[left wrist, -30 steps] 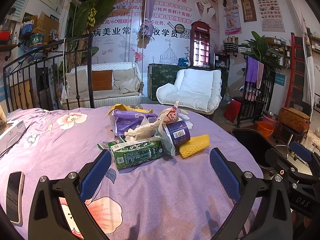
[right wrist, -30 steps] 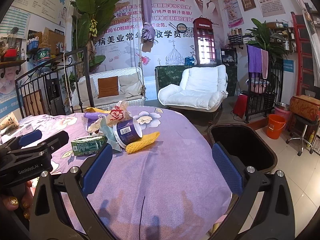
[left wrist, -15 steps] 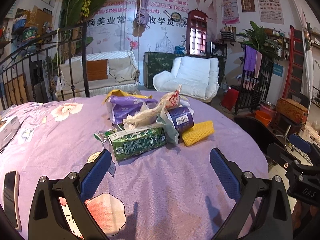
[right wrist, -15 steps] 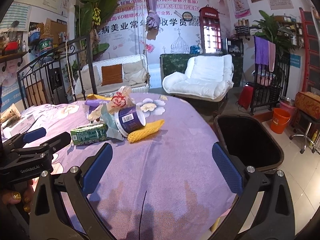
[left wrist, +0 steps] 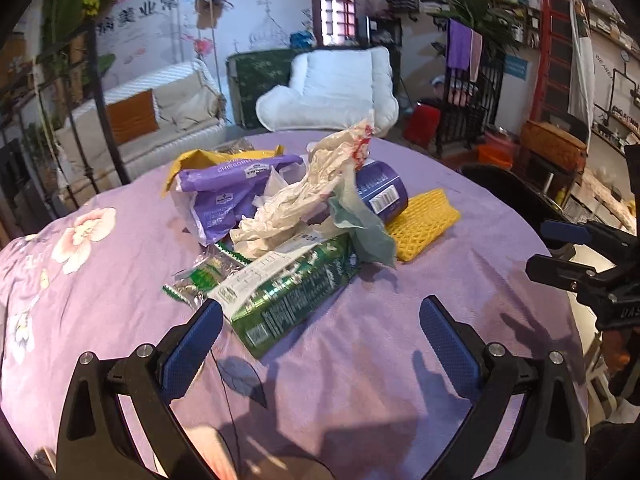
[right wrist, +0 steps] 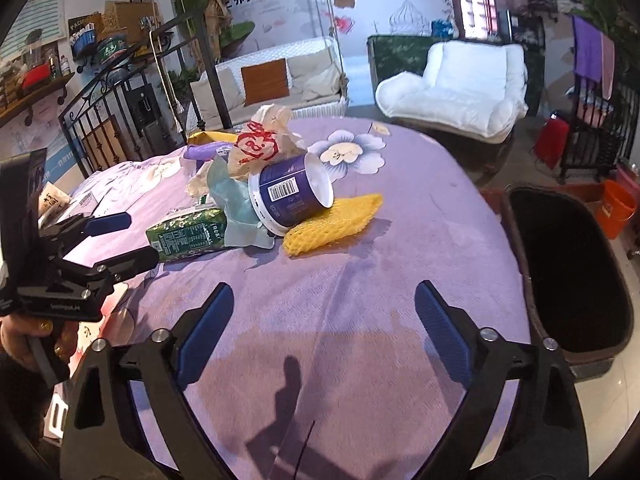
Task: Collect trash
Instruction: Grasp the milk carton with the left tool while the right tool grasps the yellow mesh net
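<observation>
Figure: both wrist views, start of trash collection. I hold a gripper in each hand. The jaws of my left gripper (left wrist: 320, 334) stand wide apart and hold nothing; the jaws of my right gripper (right wrist: 322, 324) are likewise wide apart and hold nothing.

The trash lies heaped on the purple flowered worktop (left wrist: 380, 360), gathered in one cluster so that it can be cleared piece by piece. In the left view the green carton (left wrist: 288, 292) lies on its side at 12 o'clock from my left jaws, the nearest piece, its near corner just beside the left pad. Beyond it, toward 12 o'clock, rest crumpled paper (left wrist: 296, 204) and a purple packet (left wrist: 224, 200); at 1 o'clock a purple cup (left wrist: 382, 194) lies tipped over, touching a yellow foam net (left wrist: 424, 224).

In the right view the same heap sits at 11 o'clock from my right jaws, with the cup (right wrist: 290, 196) resting against the foam net (right wrist: 332, 224). A black bin (right wrist: 568, 276) stands off the worktop edge at 2 o'clock, its mouth open upward, presumably placed there to receive the trash.

I judge that the wide opening suits the carton's breadth, and that the left jaws are lined up to take it first. Nothing appears collected yet, though the bin's inside is too dark to tell.
</observation>
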